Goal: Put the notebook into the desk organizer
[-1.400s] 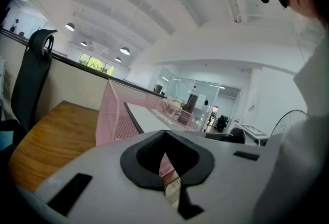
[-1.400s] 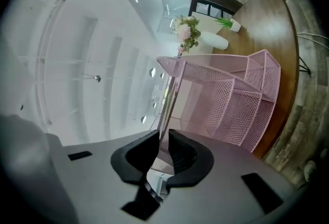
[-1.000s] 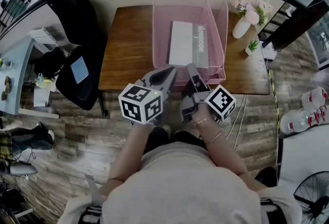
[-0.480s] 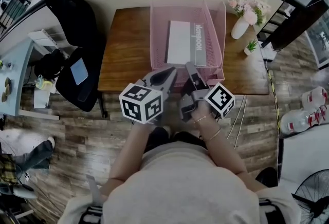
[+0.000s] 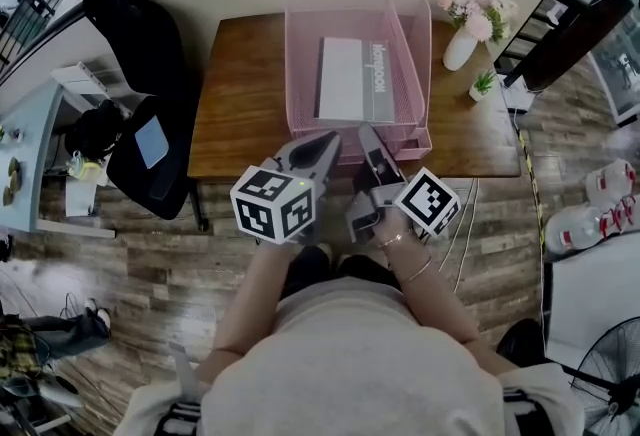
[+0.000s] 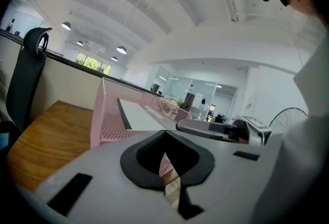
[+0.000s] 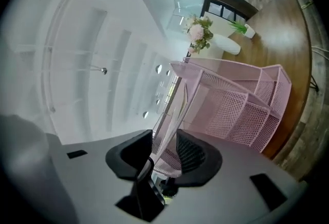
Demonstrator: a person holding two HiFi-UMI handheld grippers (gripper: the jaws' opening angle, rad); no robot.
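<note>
Spreading round pink mesh organizer [image 5: 300,74] rim, R jaws; L jaws together; notebook [image 5: 340,79] inside.

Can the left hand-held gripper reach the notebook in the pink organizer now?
Probably yes: the notebook lies uncovered in the organizer's open top tray, and the left hand-held gripper sits at its front, only the low rim between.

Bright, even daylight; fisheye-warped edges

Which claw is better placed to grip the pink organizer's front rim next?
Right. The right claw has just been opening, with the rim of the pink organizer between its jaws, unpressed. The left claw is shut and holds nothing.
</note>
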